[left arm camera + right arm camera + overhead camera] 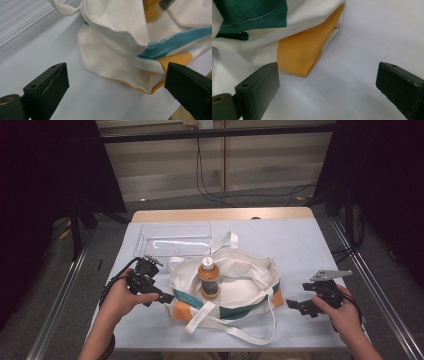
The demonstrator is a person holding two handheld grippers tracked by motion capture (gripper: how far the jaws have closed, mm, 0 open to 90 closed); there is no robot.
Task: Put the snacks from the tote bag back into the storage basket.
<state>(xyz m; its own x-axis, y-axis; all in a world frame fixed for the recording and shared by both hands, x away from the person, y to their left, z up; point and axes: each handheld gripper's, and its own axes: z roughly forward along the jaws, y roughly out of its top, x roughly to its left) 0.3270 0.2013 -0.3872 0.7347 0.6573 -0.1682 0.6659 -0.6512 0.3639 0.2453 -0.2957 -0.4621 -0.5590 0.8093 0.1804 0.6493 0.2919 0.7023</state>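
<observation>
The canvas tote bag (235, 285) lies between both grippers, an orange bottle (209, 277) standing inside it. The left gripper (167, 298), jaws spread wide, sits just beside one orange corner. The right gripper (291, 305), likewise wide apart, faces the opposite corner, holding nothing.

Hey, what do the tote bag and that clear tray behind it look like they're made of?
The tote bag looks like matte woven canvas: visible weave, stitched seams, soft folds. The clear tray is probably glossy rigid plastic: see-through, with glare on its rim.
</observation>
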